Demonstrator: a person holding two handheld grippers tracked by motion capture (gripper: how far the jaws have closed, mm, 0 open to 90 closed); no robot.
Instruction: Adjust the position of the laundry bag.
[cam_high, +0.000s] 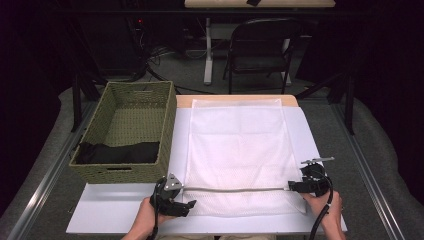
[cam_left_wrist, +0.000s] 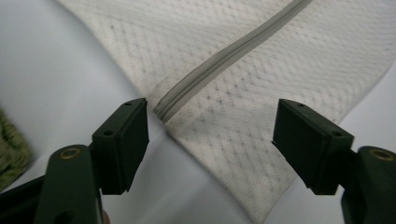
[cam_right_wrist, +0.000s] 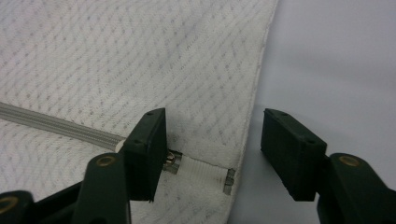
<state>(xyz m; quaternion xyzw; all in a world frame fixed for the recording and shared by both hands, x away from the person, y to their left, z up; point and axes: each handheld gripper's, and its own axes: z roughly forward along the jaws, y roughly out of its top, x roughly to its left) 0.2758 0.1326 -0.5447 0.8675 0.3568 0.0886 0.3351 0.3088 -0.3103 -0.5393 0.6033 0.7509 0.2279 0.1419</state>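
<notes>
Hardly begun: mesh bag (cam_high: 239, 150) flat on table (cam_high: 115, 210), zip (cam_high: 235, 189) closed. Left gripper (cam_high: 186, 206) and right gripper (cam_high: 292, 187) half open at the zip's ends, gripping nothing yet.

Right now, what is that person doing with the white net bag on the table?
A person is holding a gripper in each hand at the two ends of the grey zipper on a white mesh bag that lies flat on the table. The left gripper has its jaws open around the zipper's closed end. The right gripper has open jaws around the end with the metal zipper pull. Neither pinches anything yet. A woven basket with dark cloth inside sits beside the bag.
</notes>
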